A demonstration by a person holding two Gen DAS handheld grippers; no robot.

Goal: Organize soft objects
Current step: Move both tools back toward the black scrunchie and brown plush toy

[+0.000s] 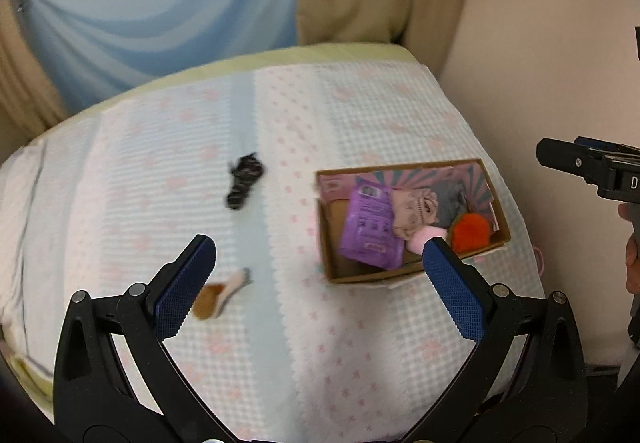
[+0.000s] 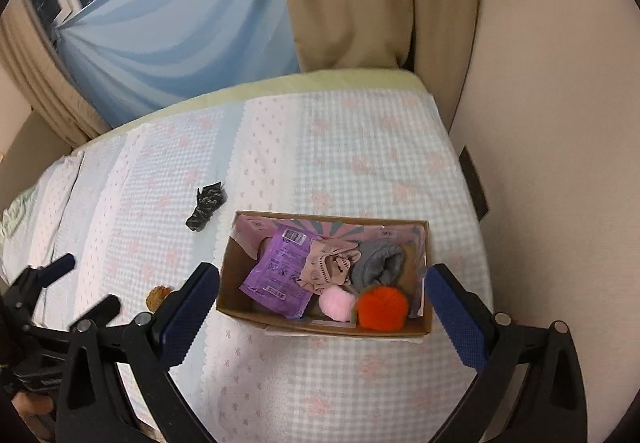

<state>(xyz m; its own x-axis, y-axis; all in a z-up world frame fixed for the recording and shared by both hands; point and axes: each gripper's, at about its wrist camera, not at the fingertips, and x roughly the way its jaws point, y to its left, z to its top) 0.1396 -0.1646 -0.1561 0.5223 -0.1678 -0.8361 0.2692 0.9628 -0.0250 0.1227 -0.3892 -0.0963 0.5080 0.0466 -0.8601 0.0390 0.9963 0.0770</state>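
Judging by the cardboard box (image 2: 240,307) already packed with soft items, collection is nearly done, with both the left gripper (image 1: 316,283) and right gripper (image 2: 320,307) spread wide and empty, so the brown item (image 1: 208,301) beside the left gripper and the dark scrunchie (image 1: 244,181) farther out on the bedspread (image 1: 360,343) remain to be grasped and boxed.

Bare bedspread (image 2: 360,171) around cardboard box (image 2: 240,283); wall (image 2: 540,123) close right.

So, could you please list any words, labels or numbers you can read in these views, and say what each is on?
"D": a single white letter on the right gripper's black body, cut off at the frame edge.
Purple packet in the cardboard box: printed text and barcodes, too small and blurred to read.
Box's pink inner flap: small print, unreadable.
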